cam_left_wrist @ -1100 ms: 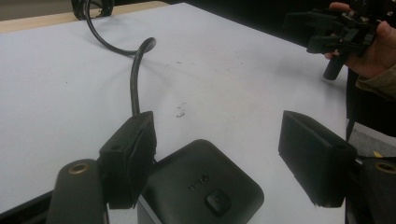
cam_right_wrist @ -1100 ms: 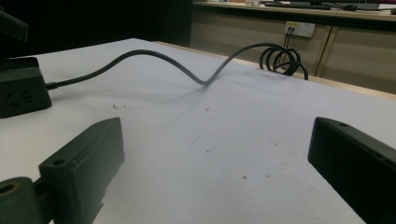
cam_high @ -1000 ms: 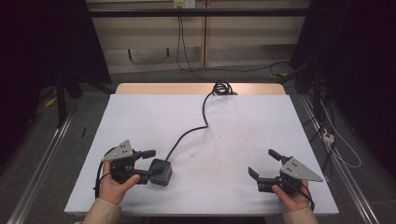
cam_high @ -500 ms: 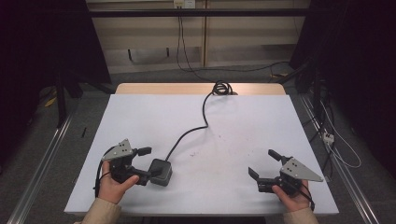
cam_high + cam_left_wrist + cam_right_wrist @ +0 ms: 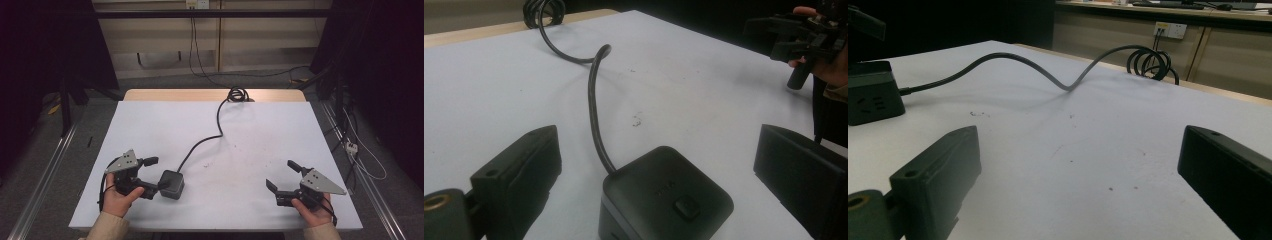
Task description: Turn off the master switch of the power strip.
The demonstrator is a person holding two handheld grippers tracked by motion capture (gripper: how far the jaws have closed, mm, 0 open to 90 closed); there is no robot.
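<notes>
Left gripper (image 5: 152, 176) backed off slightly, jaws wide around black power cube (image 5: 171, 184) (probably untouched), right gripper (image 5: 281, 176) open, empty; next: close on cube.

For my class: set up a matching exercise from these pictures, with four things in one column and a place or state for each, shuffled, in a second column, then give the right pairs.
Things:
1. black socket cube
2. coiled cable
3. left gripper
4. right gripper

Places or states:
A. open, at the table's near right, nothing between its jaws
B. lies in loops at the far edge of the table
C. sits on the white table top, near left, its cord running away from it
D. open, its jaws to either side of the cube

Pairs: 1-C, 2-B, 3-D, 4-A
</notes>
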